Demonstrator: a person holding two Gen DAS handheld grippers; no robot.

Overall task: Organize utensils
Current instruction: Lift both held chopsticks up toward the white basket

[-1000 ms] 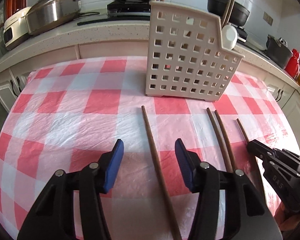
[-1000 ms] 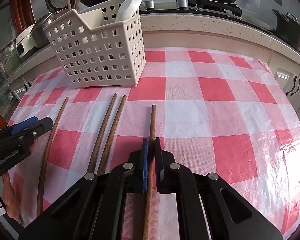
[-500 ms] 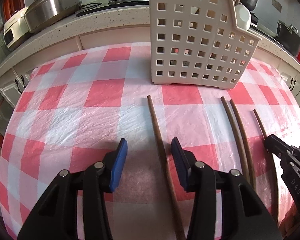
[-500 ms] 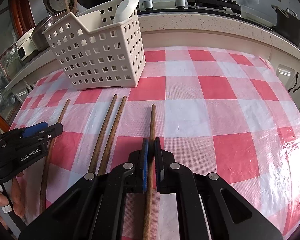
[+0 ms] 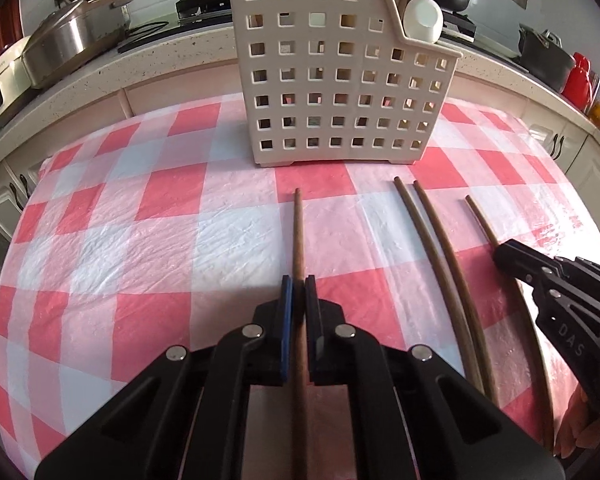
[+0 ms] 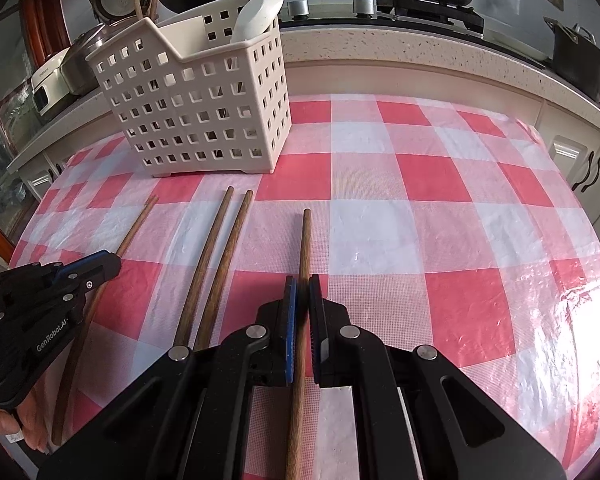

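Several brown wooden chopsticks lie on the red-and-white checked tablecloth [image 5: 140, 208] in front of a white perforated utensil basket [image 5: 340, 80] [image 6: 204, 100]. A white spoon [image 5: 422, 20] [image 6: 260, 12] and more chopsticks stand in the basket. My left gripper [image 5: 299, 282] is shut on the leftmost chopstick [image 5: 298, 232], blue pads pressing its sides. My right gripper [image 6: 302, 280] is shut on the rightmost chopstick [image 6: 305, 240]. Between them a pair of chopsticks [image 5: 440, 260] [image 6: 216, 248] lies side by side. Each gripper shows in the other's view: the right gripper [image 5: 500, 252] and the left gripper [image 6: 114, 264].
Behind the table runs a speckled counter [image 6: 420, 48] with a rice cooker [image 5: 76, 36], a wok, black pots [image 6: 576, 60] and a gas hob. A red bottle [image 5: 576, 80] stands far right. White cabinet doors lie below the counter.
The left gripper's jaws came together on the leftmost chopstick, which now runs centred between the pads. The right gripper stayed still, clamped on its chopstick.
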